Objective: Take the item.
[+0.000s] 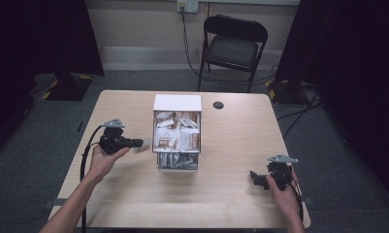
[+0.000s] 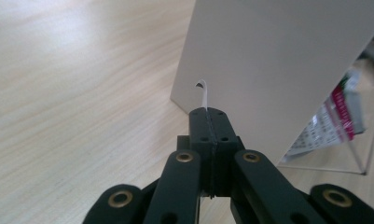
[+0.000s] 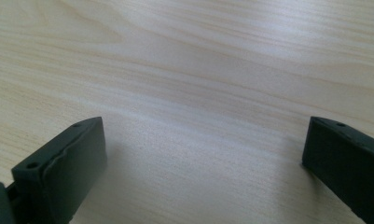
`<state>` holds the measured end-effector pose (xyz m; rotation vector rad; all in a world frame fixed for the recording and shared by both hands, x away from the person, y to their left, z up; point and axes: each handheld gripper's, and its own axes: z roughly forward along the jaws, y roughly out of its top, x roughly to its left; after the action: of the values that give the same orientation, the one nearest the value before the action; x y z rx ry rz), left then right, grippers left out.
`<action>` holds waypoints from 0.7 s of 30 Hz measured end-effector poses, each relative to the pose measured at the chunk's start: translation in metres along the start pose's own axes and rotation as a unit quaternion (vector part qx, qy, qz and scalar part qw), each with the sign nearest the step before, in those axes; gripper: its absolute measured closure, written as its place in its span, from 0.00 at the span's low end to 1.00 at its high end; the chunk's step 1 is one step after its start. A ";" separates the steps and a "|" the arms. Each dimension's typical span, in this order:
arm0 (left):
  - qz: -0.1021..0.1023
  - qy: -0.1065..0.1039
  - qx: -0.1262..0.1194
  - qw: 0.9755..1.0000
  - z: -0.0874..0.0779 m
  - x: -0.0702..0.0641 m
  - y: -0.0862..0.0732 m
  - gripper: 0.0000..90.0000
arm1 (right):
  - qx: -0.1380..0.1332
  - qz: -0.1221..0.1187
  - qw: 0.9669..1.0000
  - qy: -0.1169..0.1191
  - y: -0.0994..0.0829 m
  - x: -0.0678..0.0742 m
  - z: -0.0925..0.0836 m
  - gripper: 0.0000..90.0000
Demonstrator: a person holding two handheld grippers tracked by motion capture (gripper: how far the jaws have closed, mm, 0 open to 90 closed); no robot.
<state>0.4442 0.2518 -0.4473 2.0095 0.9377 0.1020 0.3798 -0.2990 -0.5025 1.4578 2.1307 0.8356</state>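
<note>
on the pale wood table, the left gripper is pinching a sachet, just left of the box. the sachet's long axis is pointing at the box. the right gripper is resting gaping and empty, well apart.

Print on the packets inside the box is too small to read; the left gripper hides most of its pinched packet.

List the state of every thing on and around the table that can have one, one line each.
left gripper: shut on a thin packet, held beside the box.
packet: pinched between the jaws, off the table.
right gripper: open, nothing between its jaws, low over bare table.
box: upright, front open, full of packets.
chair: unfolded, vacant, behind the table.
</note>
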 end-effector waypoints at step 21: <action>-0.019 0.005 0.035 0.999 0.031 0.014 -0.017 0.96 | 0.000 0.000 1.000 0.000 0.000 0.000 0.000 0.00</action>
<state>0.4572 0.2445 -0.4823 2.0560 0.9967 0.0598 0.3799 -0.2990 -0.5025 1.4571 2.1318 0.8360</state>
